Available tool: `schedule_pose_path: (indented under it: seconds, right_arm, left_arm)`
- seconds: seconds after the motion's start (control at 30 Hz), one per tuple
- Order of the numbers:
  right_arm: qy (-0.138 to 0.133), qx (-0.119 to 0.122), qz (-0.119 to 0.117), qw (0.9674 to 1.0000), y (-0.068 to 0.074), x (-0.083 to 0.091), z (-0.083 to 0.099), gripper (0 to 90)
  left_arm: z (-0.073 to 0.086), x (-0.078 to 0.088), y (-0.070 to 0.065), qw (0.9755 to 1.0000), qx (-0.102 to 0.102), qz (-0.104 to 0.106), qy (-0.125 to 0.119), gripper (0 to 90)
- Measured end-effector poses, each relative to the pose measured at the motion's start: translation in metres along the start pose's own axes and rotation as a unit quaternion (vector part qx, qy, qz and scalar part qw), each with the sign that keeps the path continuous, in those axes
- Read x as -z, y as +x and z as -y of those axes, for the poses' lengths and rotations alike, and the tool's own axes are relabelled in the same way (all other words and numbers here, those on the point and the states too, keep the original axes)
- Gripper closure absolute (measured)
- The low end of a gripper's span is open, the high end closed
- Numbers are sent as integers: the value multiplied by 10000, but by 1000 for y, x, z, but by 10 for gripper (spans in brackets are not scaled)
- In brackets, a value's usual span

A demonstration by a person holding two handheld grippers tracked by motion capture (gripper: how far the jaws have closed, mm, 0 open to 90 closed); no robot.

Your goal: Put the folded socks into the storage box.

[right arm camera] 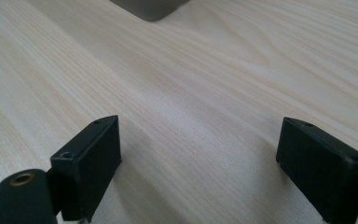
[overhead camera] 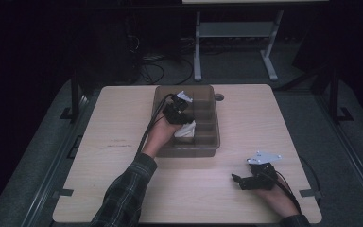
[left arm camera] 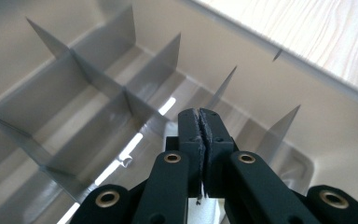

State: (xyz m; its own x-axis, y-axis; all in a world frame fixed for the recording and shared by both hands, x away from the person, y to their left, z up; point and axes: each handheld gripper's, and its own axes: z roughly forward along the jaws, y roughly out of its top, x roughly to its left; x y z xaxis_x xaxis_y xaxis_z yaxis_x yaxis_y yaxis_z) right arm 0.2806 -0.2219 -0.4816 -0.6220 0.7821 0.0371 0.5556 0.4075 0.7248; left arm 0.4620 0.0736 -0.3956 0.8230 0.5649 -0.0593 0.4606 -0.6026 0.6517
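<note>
Inside the divided bin [overhead camera: 208, 142], the left hand-held gripper [left arm camera: 200, 122] is clamped shut near light, soft white paper [overhead camera: 185, 131]; pinch its loose edge. The right hand-held gripper [right arm camera: 198, 154] rests open.

I see a dark plaid sleeve [overhead camera: 125, 194] on the left arm. Both grippers are black: brass rivets sit behind the left gripper's [left arm camera: 200, 122] jaws, a grey three-cornered plate [overhead camera: 263, 158] tops the right gripper [overhead camera: 237, 179], and black cables [overhead camera: 146, 128] trail back.
</note>
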Motion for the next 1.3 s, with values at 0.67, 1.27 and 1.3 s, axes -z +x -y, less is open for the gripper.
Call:
schedule_pose_path:
  seconds: [0.67, 1.27, 1.3]
  right_arm:
    - [5, 3, 6, 10000, 0, 0, 0, 130]
    - [19, -5, 1, 10000, 0, 0, -1, 130]
    - [20, -8, 2, 10000, 0, 0, -1, 130]
  left_arm:
    - [16, -15, 0, 9993, 158, 195, 285, 900]
    - [21, -30, 0, 9972, 126, 233, 702, 900]
    - [21, -30, 0, 9972, 129, 248, 692, 900]
